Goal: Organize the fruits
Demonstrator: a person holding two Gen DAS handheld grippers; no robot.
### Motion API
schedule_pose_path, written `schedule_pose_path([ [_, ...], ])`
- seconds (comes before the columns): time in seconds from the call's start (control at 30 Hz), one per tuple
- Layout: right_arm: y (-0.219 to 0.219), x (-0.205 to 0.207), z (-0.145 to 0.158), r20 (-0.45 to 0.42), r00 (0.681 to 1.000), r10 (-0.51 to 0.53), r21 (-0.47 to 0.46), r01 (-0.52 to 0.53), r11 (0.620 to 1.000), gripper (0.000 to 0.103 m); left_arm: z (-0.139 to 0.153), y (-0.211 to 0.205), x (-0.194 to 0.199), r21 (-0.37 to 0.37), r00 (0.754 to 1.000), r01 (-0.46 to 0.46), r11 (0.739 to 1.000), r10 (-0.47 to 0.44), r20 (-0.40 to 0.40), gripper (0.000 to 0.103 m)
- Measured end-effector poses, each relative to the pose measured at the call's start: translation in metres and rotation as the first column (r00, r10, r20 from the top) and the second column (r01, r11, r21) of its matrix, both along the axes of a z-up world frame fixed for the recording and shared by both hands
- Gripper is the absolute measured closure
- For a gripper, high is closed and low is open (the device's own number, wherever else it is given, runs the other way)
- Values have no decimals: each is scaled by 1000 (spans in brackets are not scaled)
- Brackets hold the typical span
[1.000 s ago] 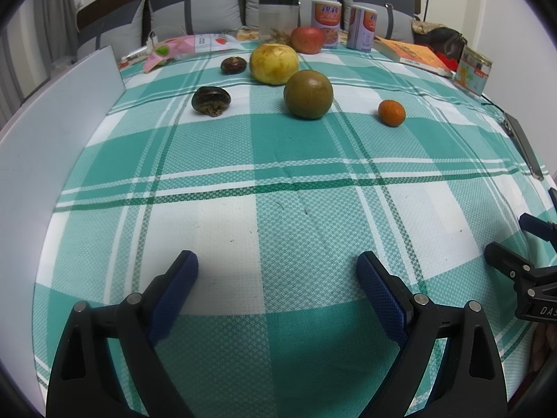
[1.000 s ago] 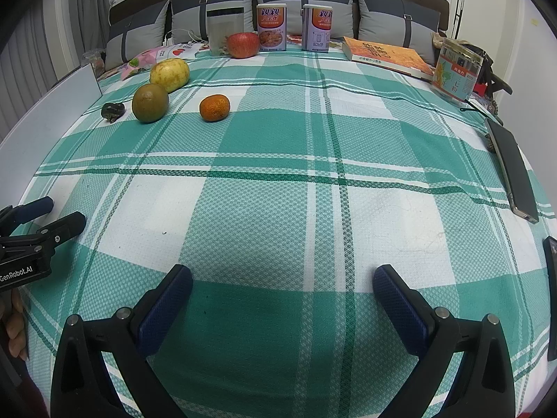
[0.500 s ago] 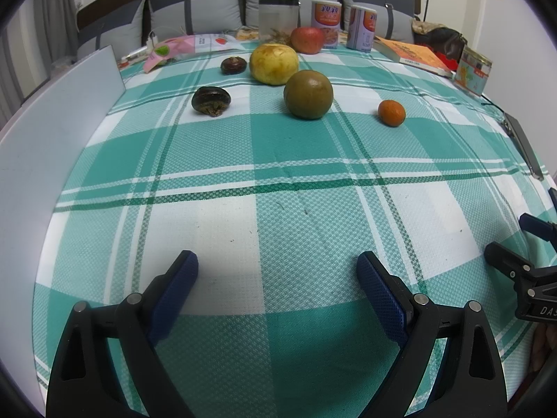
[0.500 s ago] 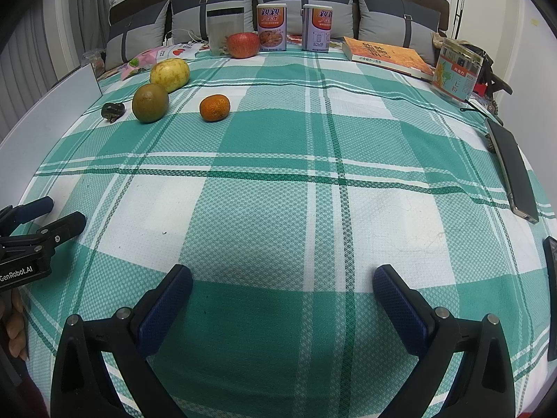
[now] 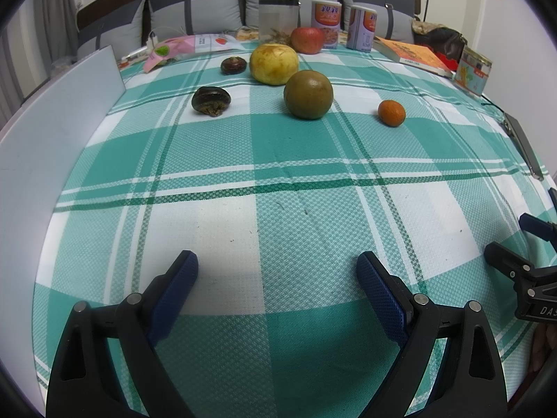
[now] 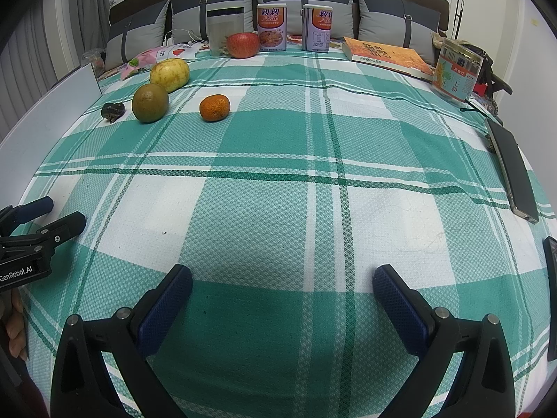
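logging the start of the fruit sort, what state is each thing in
left claw: open, empty
right claw: open, empty
round green-brown fruit: loose on cloth
yellow round fruit: loose, behind the green-brown one
small orange mandarin: loose, alone
red apple: by the cans
two dark brown chestnut-like fruits: apart
orange paperback book: closed, flat

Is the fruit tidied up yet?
Not yet. Both sets of jaws are open and empty above the cloth. The orange, green fruit, yellow fruit, apple and two dark fruits lie loose, untouched.
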State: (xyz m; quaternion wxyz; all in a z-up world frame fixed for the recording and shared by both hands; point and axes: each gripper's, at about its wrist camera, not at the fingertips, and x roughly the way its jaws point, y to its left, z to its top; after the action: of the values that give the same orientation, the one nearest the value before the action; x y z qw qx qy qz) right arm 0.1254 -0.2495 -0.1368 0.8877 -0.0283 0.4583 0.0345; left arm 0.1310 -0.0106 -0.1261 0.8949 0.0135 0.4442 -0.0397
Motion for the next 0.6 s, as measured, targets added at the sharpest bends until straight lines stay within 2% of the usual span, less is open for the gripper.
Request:
schedule_pose_path([
  [0.17,0,0,0,0,1000,0,0,0,1000,0,1,1,0,-11,1000,4,1000,-4,-1,10],
  [0.27,0,0,0,0,1000,1,1,-1,1000,0,6,6,3,-61,998,45,997,-48,-51,10],
  [0.3,0,0,0,0,1000,1,2,-1,1000,0,11,9,12,-127,994,60,990,-71,-88,10],
  [0.33,0,0,0,0,1000,1,2,-1,1000,0,19,14,25,-219,989,69,973,-96,-114,10],
  [0.37,0,0,0,-1,1000,2,3,-2,1000,0,29,17,37,-280,987,67,958,-104,-119,10],
  [0.4,0,0,0,-1,1000,2,2,-2,1000,0,37,18,48,-304,988,65,950,-105,-115,10],
  [0.43,0,0,0,-1,1000,2,3,-2,1000,0,46,15,62,-309,988,72,948,-110,-107,10],
  [0.5,0,0,0,-1,1000,2,3,-2,1000,0,62,4,93,-271,986,108,956,-138,-95,10],
  [0.6,0,0,0,-1,1000,1,3,-1,1000,0,66,-19,133,-168,982,143,975,-161,-99,11],
])
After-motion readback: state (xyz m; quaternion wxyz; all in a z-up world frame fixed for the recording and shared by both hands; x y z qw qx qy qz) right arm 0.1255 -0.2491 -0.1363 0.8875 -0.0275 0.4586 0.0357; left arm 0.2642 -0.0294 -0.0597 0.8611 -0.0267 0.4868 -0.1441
